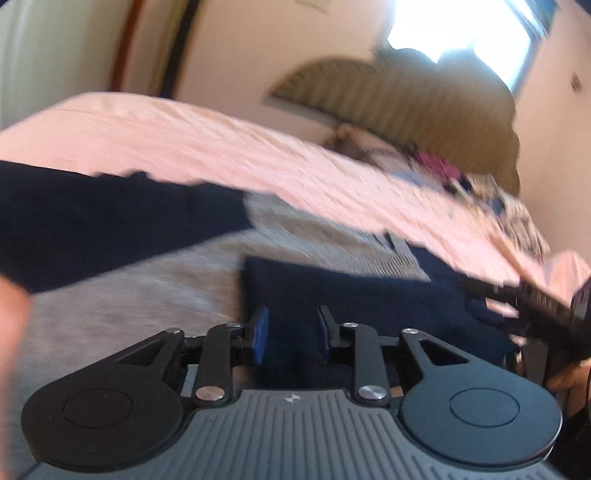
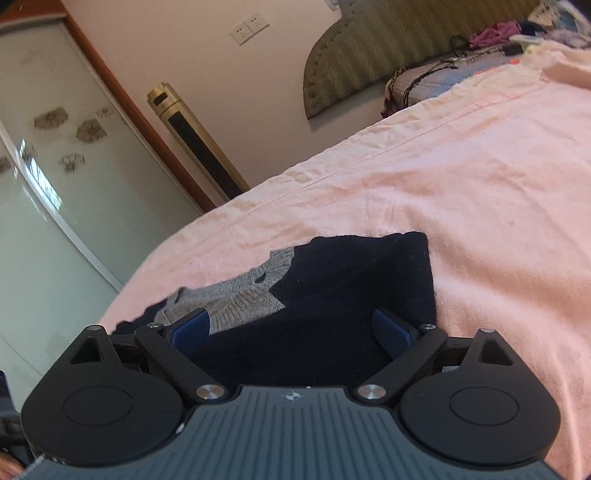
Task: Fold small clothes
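A small grey and navy sweater (image 1: 122,295) lies on the pink bedsheet (image 1: 207,147). In the left wrist view a navy sleeve (image 1: 110,218) stretches across the left and a folded navy part (image 1: 351,291) lies just ahead of my left gripper (image 1: 293,334), which is open and empty, low over the cloth. The view is blurred. In the right wrist view the sweater (image 2: 332,295) shows its grey ribbed collar (image 2: 255,291). My right gripper (image 2: 295,332) is wide open and empty over the navy part. The right gripper also shows in the left wrist view (image 1: 546,314).
A padded headboard (image 2: 388,44) and a pile of mixed clothes (image 2: 517,29) are at the far end of the bed. A gold tower fan (image 2: 195,136) and a glass sliding door (image 2: 48,177) stand left of the bed.
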